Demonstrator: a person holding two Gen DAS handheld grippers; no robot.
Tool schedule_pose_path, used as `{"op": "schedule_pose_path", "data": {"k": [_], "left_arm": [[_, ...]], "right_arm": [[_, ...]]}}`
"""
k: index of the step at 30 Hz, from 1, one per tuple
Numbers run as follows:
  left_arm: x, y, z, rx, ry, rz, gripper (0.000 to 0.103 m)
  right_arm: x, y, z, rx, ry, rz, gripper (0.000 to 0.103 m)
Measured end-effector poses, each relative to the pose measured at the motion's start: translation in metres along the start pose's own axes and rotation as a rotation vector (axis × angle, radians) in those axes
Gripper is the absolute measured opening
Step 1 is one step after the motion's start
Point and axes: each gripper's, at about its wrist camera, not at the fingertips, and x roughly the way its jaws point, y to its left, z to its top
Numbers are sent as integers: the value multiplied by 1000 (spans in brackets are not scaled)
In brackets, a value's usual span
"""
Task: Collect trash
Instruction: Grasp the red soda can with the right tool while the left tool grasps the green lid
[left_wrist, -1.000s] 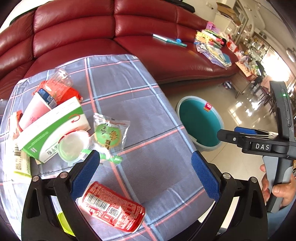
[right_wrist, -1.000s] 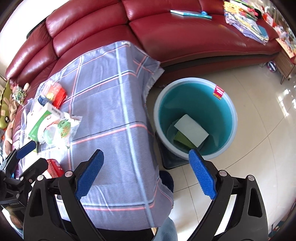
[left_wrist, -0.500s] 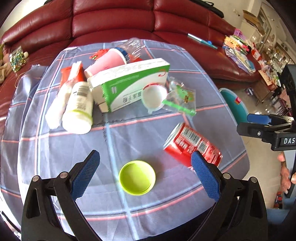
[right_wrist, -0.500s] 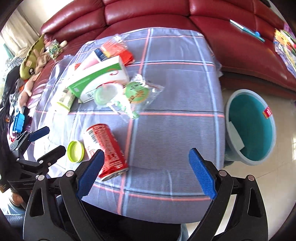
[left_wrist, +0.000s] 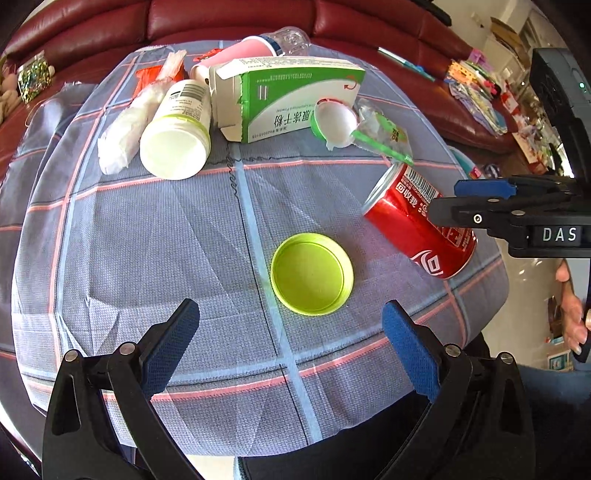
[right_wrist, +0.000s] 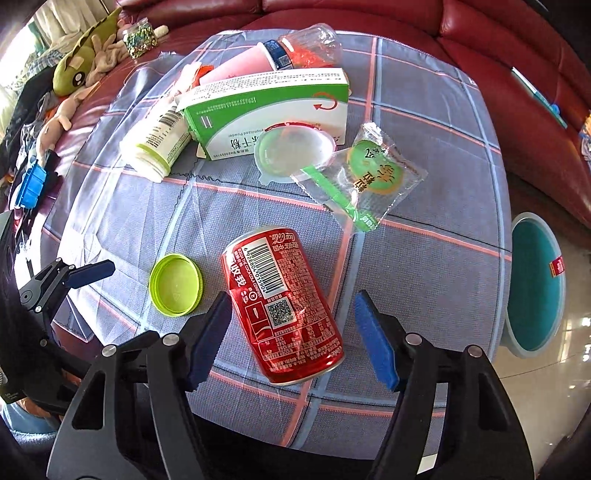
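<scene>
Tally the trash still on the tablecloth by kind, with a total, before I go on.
Drink cans: 1, red can
Loose lids: 1, lime lid
Bottles: 1, white bottle
Cartons: 1, green-and-white box
Cups: 3, jelly cup, pink cup, clear cup
Clear snack wrappers: 1, wrapper
Total: 8
Partly hidden white and red scraps left uncounted.

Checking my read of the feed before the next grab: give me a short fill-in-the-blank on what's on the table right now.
1. The red soda can is lying on its ____.
2. The right gripper's jaws are closing, with the ____ between them.
3. Ahead of the left gripper lies a round lid coloured ____.
4. The teal bin stands on the ____.

Missing words: side; can; green; floor
</scene>
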Motion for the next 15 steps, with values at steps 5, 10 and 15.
{"op": "schedule_pose_path", "data": {"k": [5,10,15], "left_arm": [[2,7,-3,-9,-3,-9,99],[6,10,-3,-16,4,-15,99],[10,6,-2,-1,8,-12,99]], "right_arm": [[16,6,1,-10,31,-11,66],[32,3,0,17,61,-5,64],[22,-3,-2,44,20,21,62]]}}
